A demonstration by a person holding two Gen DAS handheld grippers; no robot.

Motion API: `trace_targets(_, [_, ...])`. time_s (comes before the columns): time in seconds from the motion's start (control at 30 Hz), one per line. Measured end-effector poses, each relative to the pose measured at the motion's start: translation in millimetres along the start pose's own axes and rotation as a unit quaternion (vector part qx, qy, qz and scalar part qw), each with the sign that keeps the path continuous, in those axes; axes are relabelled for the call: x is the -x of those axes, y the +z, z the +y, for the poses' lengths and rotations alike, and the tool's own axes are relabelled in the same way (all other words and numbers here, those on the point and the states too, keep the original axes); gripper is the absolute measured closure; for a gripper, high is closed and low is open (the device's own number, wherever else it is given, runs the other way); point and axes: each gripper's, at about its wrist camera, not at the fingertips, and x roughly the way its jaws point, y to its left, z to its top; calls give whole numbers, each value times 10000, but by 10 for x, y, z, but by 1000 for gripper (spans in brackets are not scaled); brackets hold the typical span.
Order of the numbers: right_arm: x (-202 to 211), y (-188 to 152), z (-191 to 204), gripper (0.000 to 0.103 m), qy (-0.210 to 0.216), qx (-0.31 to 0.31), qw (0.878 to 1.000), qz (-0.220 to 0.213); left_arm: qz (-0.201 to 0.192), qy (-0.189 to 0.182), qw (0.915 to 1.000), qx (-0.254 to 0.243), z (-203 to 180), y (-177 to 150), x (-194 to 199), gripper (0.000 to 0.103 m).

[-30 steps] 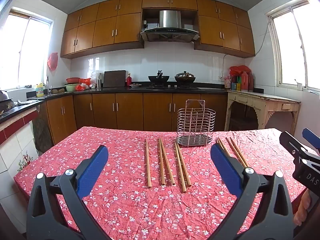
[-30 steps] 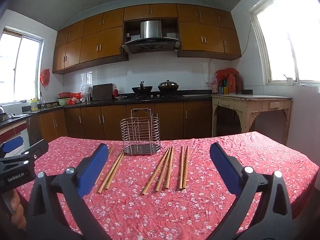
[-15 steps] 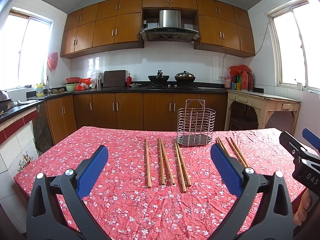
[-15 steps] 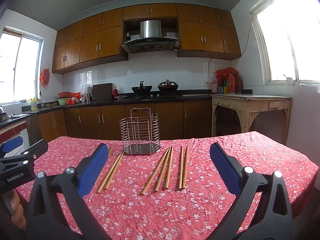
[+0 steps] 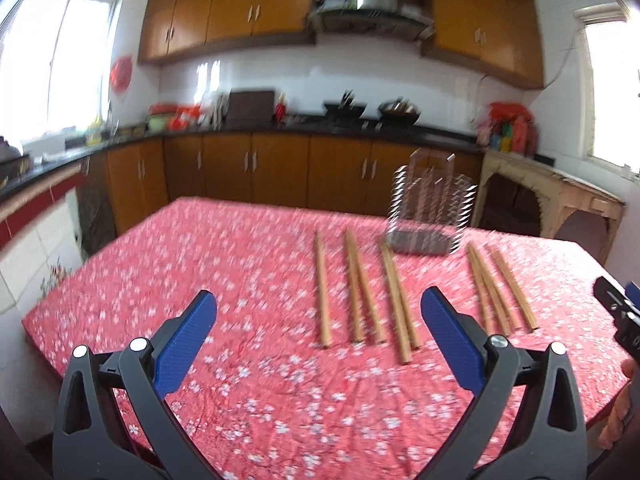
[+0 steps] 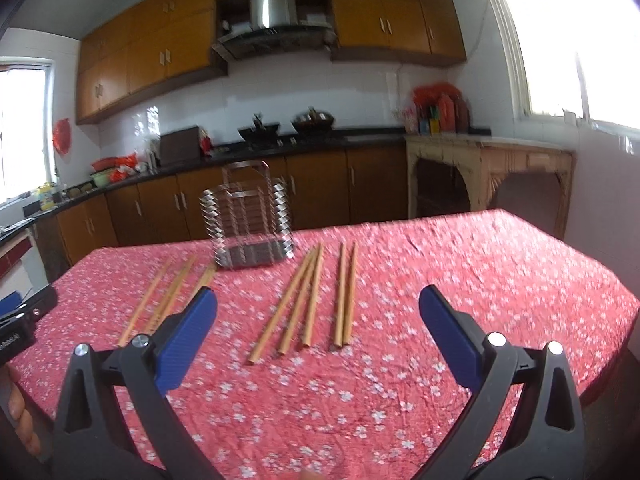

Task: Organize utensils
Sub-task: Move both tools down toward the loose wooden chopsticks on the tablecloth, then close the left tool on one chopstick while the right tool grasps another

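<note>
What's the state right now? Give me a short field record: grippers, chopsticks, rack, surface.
left gripper: open, empty, above the near part of the table
right gripper: open, empty, above the near part of the table
chopsticks: loose, lying flat on the cloth in small groups on both sides of the rack's front; exact count blurred
rack: wire holder, upright at the far middle of the table; looks empty
table: covered with a red floral cloth
task progress: no chopstick in the rack or in a gripper yet

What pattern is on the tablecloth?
Red with small white flowers on the tablecloth; clearest in the right wrist view.
</note>
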Motion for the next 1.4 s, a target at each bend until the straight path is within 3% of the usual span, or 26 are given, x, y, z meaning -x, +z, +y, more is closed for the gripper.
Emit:
trace_targets(0.2, [-784,46,-329,46,-298,-322,9907,1291,820,61,9966,-11,255,35,-524,4])
trace_targets(0.3, [-1186,13,-444,61,-125,-529,9794,1944,1216,37,9925,-84,322,45,-772,18])
trace_targets(0.37, [-1407,-26,-463,66,-91,-528,9734,2228,1428,-19,9897,-89,345,38,-895,27])
trace_targets(0.47, [-1638,-104,-438,71,-88,-488,9680,2461,1598,-109,9871,-86,346,42,-1001,29])
trace_targets(0.7, [-1901,-98,-347,78,-204,-249,9662,2557,1738,-233,9841,-288,219,50,-1161,35])
trace_targets(0.8, [-1980,-84,-328,94,-324,-142,9668,2531,1886,-336,9812,-253,173,44,-1251,43])
trace_targets(1.2, [-1942,-115,-438,95,-379,-249,9691,2423,2280,-433,9721,-328,-10,-38,-1533,73])
trace_targets(1.4, [-1878,-129,-419,95,-371,-255,9689,2433,2283,-381,9721,-384,-69,-48,-1564,74])
